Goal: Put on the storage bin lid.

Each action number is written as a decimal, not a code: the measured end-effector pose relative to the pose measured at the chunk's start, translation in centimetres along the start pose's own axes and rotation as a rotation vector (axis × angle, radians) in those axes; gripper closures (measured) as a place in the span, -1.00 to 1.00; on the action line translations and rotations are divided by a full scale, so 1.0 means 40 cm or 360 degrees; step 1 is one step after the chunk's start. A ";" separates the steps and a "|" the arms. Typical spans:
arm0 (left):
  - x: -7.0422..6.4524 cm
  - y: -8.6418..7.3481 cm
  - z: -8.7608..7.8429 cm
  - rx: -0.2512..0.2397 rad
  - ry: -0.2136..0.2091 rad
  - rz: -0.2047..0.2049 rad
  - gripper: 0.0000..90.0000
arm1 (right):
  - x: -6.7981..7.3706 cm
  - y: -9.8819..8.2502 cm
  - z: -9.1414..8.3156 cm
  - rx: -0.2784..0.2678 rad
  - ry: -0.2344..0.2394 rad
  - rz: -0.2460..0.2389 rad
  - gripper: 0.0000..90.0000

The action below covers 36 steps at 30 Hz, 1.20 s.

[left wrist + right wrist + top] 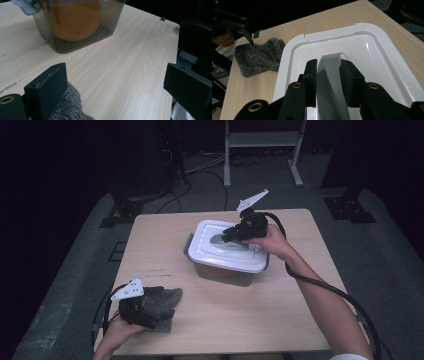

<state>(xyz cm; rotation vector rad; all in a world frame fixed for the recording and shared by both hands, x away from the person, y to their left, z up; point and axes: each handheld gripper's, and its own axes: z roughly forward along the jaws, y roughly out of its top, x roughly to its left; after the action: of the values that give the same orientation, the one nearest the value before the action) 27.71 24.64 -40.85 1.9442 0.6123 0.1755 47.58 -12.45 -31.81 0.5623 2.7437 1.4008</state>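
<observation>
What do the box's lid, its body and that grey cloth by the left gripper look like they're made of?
Lid: likely glossy white plastic, showing sharp highlights, with a duller grey handle. Box body: smoky translucent plastic; something orange shows through. Grey cloth: fuzzy, speckled knit or fleece, matte.

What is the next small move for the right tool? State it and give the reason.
Probably lift straight up. The right tool is shut on the grey handle of the white lid, which sits level on the container; the latch seen beside it looks swung outward.
</observation>
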 end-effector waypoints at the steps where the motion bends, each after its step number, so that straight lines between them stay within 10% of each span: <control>1: 0.000 0.000 -0.001 -0.0001 -0.0001 -0.0002 -0.89 | -0.001 0.000 0.003 -0.0001 0.0002 -0.0003 0.48; 25: 0.000 -0.001 -0.004 -0.0001 -0.0002 -0.0003 -0.90 | -0.012 -0.014 0.032 -0.0026 0.0029 0.0036 0.45; 36: 0.000 -0.002 0.002 0.0008 -0.0009 -0.0003 -0.90 | 0.004 -0.019 -0.001 -0.0043 -0.0008 0.0025 0.12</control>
<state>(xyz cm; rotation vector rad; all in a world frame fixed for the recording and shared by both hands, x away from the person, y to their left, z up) 27.70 24.59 -40.96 1.9481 0.6112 0.1676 47.17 -12.84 -32.37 0.5865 2.7180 1.4355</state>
